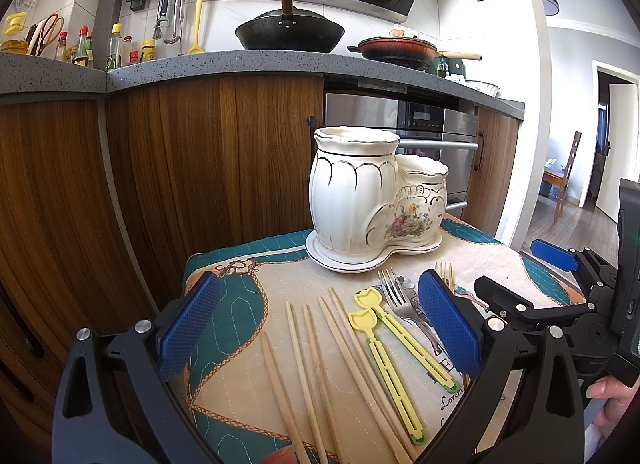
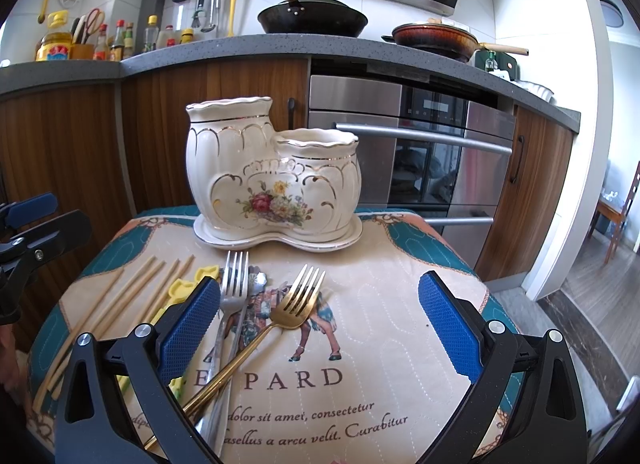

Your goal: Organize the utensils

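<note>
A white ceramic two-pot holder (image 1: pixel 372 199) (image 2: pixel 272 171) with gold trim and a flower print stands empty at the back of a quilted mat (image 1: pixel 240 376) (image 2: pixel 380 304). Several bamboo chopsticks (image 1: pixel 308 364) (image 2: pixel 132 296) and two yellow plastic picks (image 1: pixel 392 356) (image 2: pixel 188 286) lie between the fingers of my left gripper (image 1: pixel 318 328), which is open above them. A silver fork (image 1: pixel 396 296) (image 2: pixel 234 284) and a gold fork (image 2: pixel 298 300) lie crossed in front of my right gripper (image 2: pixel 320 326), open with nothing held. Each gripper shows at the edge of the other's view, the right gripper (image 1: pixel 524 276) and the left gripper (image 2: pixel 40 217).
Wooden cabinets (image 1: pixel 160 163) and a steel oven (image 2: pixel 420 151) stand close behind the mat. The counter above carries a black wok (image 1: pixel 290 33), a red pan (image 2: pixel 434 39) and bottles. A hand (image 1: pixel 612 396) holds the right gripper's grip. An open floor (image 2: pixel 592 296) lies to the right.
</note>
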Demonstrator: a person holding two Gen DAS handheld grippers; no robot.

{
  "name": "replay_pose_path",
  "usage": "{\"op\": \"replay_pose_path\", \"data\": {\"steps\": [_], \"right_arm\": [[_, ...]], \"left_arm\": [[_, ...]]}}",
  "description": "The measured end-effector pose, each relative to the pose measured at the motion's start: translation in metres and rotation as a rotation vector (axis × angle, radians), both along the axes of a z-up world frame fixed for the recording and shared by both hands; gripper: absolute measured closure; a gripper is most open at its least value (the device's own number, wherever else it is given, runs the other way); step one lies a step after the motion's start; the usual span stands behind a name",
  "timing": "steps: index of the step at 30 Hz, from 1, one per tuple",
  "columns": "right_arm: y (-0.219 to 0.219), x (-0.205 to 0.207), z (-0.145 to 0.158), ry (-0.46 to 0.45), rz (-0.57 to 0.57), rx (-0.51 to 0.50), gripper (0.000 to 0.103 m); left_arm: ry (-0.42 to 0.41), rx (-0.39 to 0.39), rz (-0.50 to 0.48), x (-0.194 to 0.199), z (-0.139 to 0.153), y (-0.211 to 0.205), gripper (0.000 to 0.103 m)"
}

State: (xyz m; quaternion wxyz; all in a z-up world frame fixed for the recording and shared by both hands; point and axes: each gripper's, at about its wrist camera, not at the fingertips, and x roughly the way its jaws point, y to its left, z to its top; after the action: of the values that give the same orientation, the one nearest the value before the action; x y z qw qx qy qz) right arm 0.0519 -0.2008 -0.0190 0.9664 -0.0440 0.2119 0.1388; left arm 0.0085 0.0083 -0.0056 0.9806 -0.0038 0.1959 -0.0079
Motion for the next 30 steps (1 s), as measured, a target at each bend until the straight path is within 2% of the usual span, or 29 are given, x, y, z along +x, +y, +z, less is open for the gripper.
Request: {"op": "replay_pose_path", "data": {"steps": [30], "right_arm": [[0.0003, 0.0023, -0.0043, 0.014, 0.001, 0.003, 0.004]], "left_arm": [[-0.013, -0.007, 0.017, 0.0002, 0.0011, 0.0020, 0.005]]}}
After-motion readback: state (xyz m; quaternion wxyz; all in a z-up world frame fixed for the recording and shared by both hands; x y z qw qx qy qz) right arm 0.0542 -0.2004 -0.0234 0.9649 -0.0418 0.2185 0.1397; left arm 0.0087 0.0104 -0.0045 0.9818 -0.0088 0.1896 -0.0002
